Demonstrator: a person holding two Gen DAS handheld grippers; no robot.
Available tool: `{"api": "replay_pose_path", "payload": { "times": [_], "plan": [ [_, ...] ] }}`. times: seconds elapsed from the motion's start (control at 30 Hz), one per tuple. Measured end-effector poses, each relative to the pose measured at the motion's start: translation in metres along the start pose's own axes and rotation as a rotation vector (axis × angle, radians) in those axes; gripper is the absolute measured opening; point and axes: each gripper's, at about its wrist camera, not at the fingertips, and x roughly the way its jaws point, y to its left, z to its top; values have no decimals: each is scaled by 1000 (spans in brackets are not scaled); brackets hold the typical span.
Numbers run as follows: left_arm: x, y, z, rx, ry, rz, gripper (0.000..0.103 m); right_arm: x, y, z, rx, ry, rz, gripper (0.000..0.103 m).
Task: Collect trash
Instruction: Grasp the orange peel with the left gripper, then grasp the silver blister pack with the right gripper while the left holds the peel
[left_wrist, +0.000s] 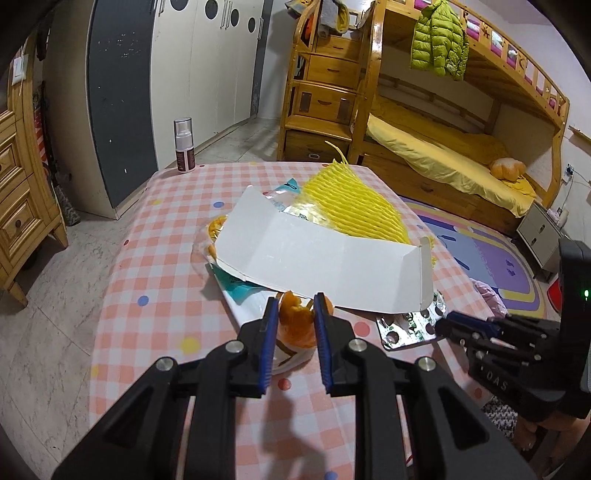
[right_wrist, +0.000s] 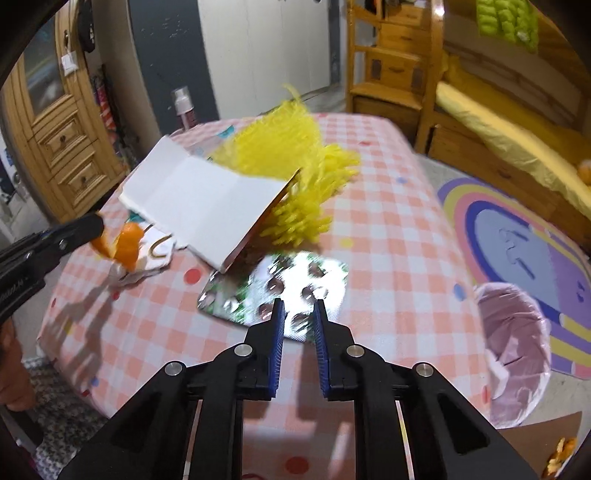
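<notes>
Trash sits piled mid-table on the pink checked tablecloth (left_wrist: 155, 236). Largest piece: flattened white carton (left_wrist: 325, 254), propped at a tilt over the rest, one end flap folded up. Behind and under it, yellow foam fruit net (left_wrist: 351, 195), partly covered by the carton. Beside the table on the right, lined waste bin (right_wrist: 513, 343), mouth open, near the rainbow rug (right_wrist: 517, 236). Silver blister pack (right_wrist: 291, 291) lies flat on the cloth, one corner tucked under the carton's near edge. Crumpled white wrapper (right_wrist: 155, 262) next to the carton's left end. Spray bottle (left_wrist: 184, 144) upright at the far table edge, well apart from the pile. Left gripper (left_wrist: 295, 314) clenched on orange peel (left_wrist: 297, 325), peel just above the wrapper. Right gripper (right_wrist: 298, 314) released, jaws parted, tips over the blister pack's near edge; contact with the foil: can't tell.
</notes>
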Motion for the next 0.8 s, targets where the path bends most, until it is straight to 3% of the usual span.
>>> {"api": "replay_pose_path", "payload": {
  "times": [0.17,0.2,0.23,0.3,0.47,0.53,0.8],
  "plan": [
    [0,1,0,2,-3,12,18,-5,14,-7,-41,31,210,22],
    [-1,1,0,0,-5,15,18,-7,17,-8,-54,29,229,28],
    [-2,2,-1,-3,-7,16,18,-9,19,-9,-69,20,233,39],
    [-3,6,-1,-15,-9,18,18,-12,21,-9,-79,0,222,51],
    [-4,11,-2,-34,-8,27,18,-1,22,4,-99,-2,161,59],
    [-4,13,-2,-37,-10,29,18,6,17,13,-85,-5,166,65],
    [-8,18,-2,-51,-22,39,18,20,20,19,-88,49,208,71]
  ]
}}
